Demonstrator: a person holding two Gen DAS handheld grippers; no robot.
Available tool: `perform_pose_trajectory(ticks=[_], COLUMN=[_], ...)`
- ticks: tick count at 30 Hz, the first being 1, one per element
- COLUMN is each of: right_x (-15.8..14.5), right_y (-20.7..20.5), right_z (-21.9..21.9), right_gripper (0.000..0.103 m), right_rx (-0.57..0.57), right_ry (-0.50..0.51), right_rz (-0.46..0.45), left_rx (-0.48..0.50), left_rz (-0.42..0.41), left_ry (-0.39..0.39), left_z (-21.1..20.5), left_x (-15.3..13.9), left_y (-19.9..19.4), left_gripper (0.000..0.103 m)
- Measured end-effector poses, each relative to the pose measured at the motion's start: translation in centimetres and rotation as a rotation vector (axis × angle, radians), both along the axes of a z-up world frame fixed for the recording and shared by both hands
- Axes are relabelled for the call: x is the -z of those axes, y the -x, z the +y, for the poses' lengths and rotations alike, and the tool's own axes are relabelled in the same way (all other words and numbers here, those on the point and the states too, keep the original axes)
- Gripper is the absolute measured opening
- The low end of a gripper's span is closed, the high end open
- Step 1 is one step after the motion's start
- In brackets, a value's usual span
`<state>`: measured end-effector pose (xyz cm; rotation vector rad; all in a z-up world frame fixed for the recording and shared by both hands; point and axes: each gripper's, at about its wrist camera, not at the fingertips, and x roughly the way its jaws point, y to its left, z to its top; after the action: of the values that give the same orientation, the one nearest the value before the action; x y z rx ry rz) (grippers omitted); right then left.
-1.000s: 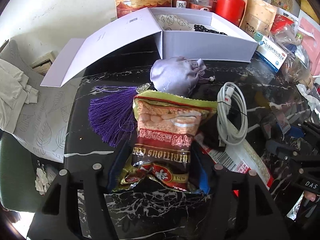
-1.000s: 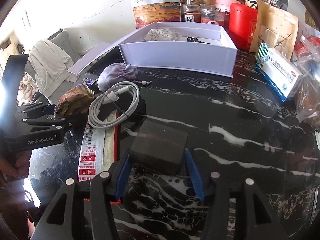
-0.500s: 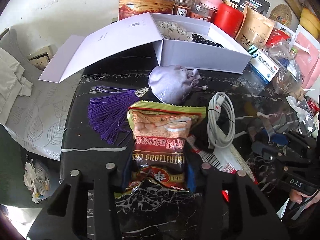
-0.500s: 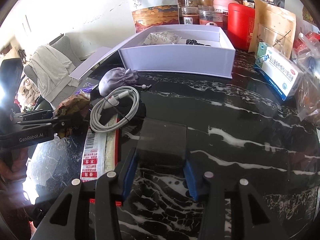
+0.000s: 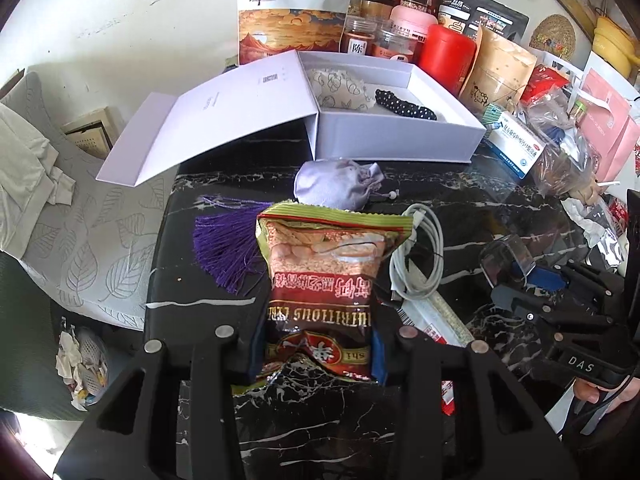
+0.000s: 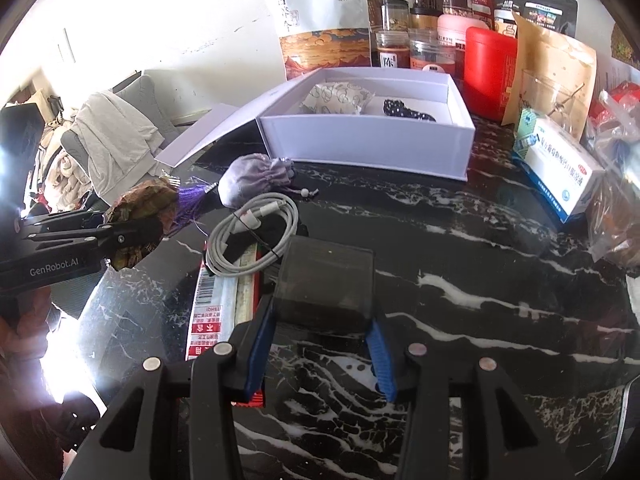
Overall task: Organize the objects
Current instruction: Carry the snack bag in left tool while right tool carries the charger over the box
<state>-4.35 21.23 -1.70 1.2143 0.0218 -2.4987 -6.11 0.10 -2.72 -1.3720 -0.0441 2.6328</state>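
Observation:
A red and green snack packet point(image 5: 328, 272) stands between the blue pads of my left gripper point(image 5: 316, 352), whose jaws are closing and pressing on its lower end. It hangs above the black marble table point(image 5: 460, 208). In the right wrist view the same packet point(image 6: 140, 216) is off the tabletop at the left. My right gripper point(image 6: 320, 320) is shut on a dark smoky box point(image 6: 326, 280) that rests on the table. An open white gift box point(image 5: 400, 140) at the back holds a printed pouch and a dotted black item.
A lavender drawstring pouch point(image 5: 336, 188), a purple tassel point(image 5: 224, 252), a coiled white cable point(image 5: 420, 256) and a flat barcoded packet point(image 6: 212, 312) lie mid-table. Jars, a red canister point(image 5: 446, 56) and bags crowd the back. A medicine box point(image 6: 560, 172) sits at the right.
My left gripper's jaws have narrowed onto the snack packet and raised it off the table. My right gripper's jaws have narrowed onto the dark box and stayed in place.

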Motion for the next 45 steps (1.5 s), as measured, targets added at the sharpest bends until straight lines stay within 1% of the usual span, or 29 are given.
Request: perform_pose_trajectory(ticks=[5,8,17,23,36,39,45], right_x=[-1.2,-1.6,-2.8,-3.2,-3.2,-3.4,-4.0], right_y=[-0.1,0.2,1.9,4.2,9.3,10.4,12.5], right_z=[-0.1,0.0,0.5,0.7,1.2,1.5,2.1], right_gripper=[0.045,0.045,0.045,0.045,0.045,0.045,0.045], right_rx=[-0.008,-0.009,-0.001,0.0,-0.02,-0.022,-0.026], right_ry=[-0.011,-0.019,-0.03,-0.052,-0.05,-0.048,-0.063], right_rz=[0.02,0.023,0.033,0.038,0.025,0.029,0.048], left_rx=[0.002,0.016,0.05,0.064,0.099,0.113,0.132], left_rz=[-0.004,0.003,0.023,0.025,0.025,0.029,0.031], left_ry=[-0.006,0.003,-0.004,-0.007,0.016,0.026,0.022], left_z=[0.4,0.8,1.8,2.4,4.4,5.2,6.6], left_x=[-1.1,-1.7,-3.2,-3.8,-4.2,-4.3,-4.4], left_y=[0.4,0.7,3.1,5.6,11.8,13.3,16.1], left_gripper=[0.038,0.038,0.038,0.038,0.038,0.038,0.038])
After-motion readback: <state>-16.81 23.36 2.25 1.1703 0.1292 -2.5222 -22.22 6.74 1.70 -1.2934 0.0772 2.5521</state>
